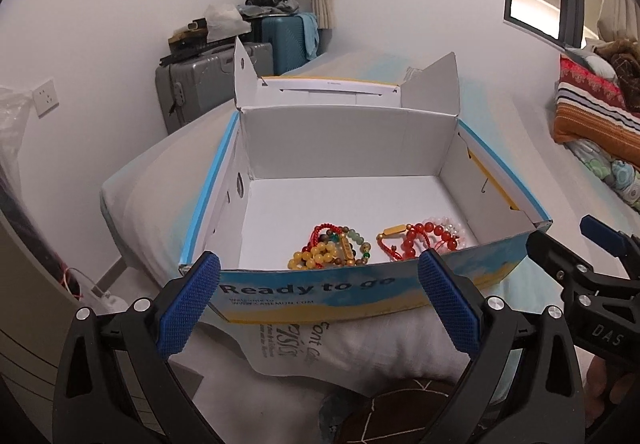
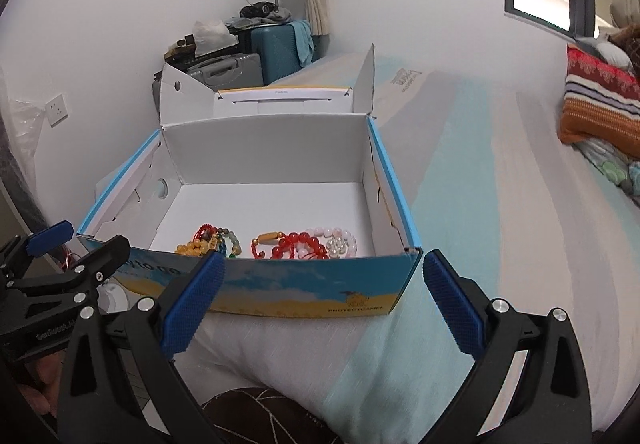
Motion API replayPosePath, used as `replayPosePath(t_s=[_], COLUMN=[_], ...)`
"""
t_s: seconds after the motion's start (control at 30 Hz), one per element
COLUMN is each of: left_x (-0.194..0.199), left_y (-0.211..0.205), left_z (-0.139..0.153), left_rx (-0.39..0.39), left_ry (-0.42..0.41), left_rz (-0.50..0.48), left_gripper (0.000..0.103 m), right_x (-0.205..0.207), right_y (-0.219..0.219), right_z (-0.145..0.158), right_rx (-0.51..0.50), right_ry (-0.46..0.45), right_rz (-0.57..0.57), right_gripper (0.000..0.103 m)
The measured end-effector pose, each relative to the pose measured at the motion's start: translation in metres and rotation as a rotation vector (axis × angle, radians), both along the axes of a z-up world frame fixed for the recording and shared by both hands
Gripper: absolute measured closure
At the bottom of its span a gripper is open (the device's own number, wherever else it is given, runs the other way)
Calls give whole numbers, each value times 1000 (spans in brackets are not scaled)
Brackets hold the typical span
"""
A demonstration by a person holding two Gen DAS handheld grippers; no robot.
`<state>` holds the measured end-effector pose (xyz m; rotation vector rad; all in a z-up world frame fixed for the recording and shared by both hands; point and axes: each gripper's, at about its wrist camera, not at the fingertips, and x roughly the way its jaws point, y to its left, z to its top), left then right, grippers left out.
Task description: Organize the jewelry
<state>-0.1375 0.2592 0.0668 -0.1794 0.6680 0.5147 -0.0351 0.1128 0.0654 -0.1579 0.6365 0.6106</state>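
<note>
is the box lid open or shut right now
Open. The cardboard box has its lid folded back behind the rear wall, side flaps standing up, so the bracelets inside show.

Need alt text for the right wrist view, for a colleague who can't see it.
An open cardboard box on a bed holds two clusters of beaded bracelets against its near wall. The right gripper is open and empty in front of the box; the left gripper shows at the left edge.

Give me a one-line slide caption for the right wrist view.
Open right claw hovers empty before the open cardboard box on the bed, beaded bracelets piled along its near wall.
</note>
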Motion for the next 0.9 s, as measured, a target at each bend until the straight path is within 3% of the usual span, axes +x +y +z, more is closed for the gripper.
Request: replayPosePath(t_s=[0.77, 0.9], left_x=[3, 3], left_y=[-11, -8], left_z=[-2, -3], left_rx=[30, -5], left_ry=[3, -1], left_rz=[-12, -17], left_gripper=[6, 6], right_x=[2, 3], right_y=[-3, -3], right_z=[-5, -5], right_rx=[-18, -17], right_ry=[-1, -2], right_rz=[-9, -7], right_gripper=[8, 8])
